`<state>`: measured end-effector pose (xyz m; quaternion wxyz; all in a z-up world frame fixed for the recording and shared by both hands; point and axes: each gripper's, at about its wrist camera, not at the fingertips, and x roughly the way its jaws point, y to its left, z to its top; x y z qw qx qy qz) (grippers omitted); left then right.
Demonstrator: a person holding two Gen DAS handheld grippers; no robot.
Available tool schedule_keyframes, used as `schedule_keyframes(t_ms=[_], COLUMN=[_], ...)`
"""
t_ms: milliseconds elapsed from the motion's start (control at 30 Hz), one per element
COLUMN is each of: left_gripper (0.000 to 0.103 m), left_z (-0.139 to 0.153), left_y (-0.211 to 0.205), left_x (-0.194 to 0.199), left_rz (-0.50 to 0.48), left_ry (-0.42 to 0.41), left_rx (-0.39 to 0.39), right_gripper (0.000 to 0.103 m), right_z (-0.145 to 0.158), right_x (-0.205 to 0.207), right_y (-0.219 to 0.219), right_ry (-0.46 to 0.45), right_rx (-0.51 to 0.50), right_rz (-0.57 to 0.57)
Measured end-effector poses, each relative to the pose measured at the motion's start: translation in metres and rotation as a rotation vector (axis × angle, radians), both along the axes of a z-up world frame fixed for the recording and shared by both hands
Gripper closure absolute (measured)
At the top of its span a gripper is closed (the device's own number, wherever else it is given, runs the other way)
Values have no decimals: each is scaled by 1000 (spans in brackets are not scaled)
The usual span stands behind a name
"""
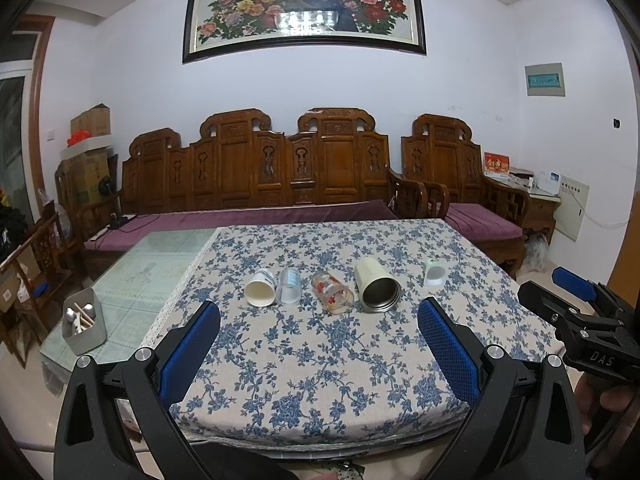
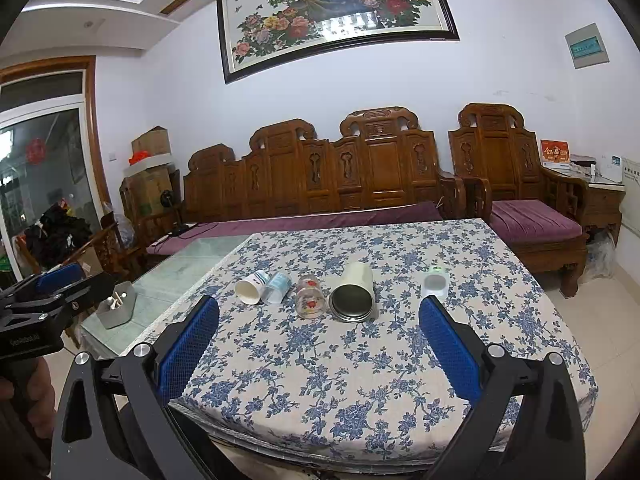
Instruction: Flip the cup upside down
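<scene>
Several cups lie on their sides in a row on the floral tablecloth [image 1: 320, 360], mouths toward me: a white paper cup [image 1: 260, 287] [image 2: 251, 287], a clear plastic cup [image 1: 289, 286] [image 2: 277, 288], a glass with red flowers [image 1: 331, 292] [image 2: 309, 296], a cream steel-lined tumbler [image 1: 376, 285] [image 2: 353, 293], and a small white cup [image 1: 433, 272] [image 2: 434, 283] at the right. My left gripper [image 1: 319, 314] is open and empty, short of the row. My right gripper [image 2: 319, 312] is open and empty, also short of the row.
A grey holder with utensils [image 1: 84, 326] [image 2: 117, 305] stands on the glass tabletop at the left. A carved wooden sofa [image 1: 256, 176] with purple cushions runs behind the table. Each gripper's body shows at the edge of the other's view.
</scene>
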<state>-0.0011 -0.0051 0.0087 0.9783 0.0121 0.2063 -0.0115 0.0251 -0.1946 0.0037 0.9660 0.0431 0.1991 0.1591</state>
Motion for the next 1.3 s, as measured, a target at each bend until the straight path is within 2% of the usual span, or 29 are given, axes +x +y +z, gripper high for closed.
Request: schedule_keyframes(t_ms=[267,1000,1133,1300], left_gripper=[8,8,8,8], left_z=[1,0,-6,-18], left_y=[-2,-4,-5,-1], left_x=[-1,-4,6,34], left_rz=[-8,-17,-25,-43], left_ry=[-4,-3,26,102], left_rx=[3,11,16,7], right_gripper=[2,2,2,2], right_z=[-5,7,4,-7], right_x=[1,-4,2,27], right_y=[-1,2,2,4], right_ry=[-3,-6,10,34], right_rx=[1,2,2,-11], right_rz=[2,2,8,25])
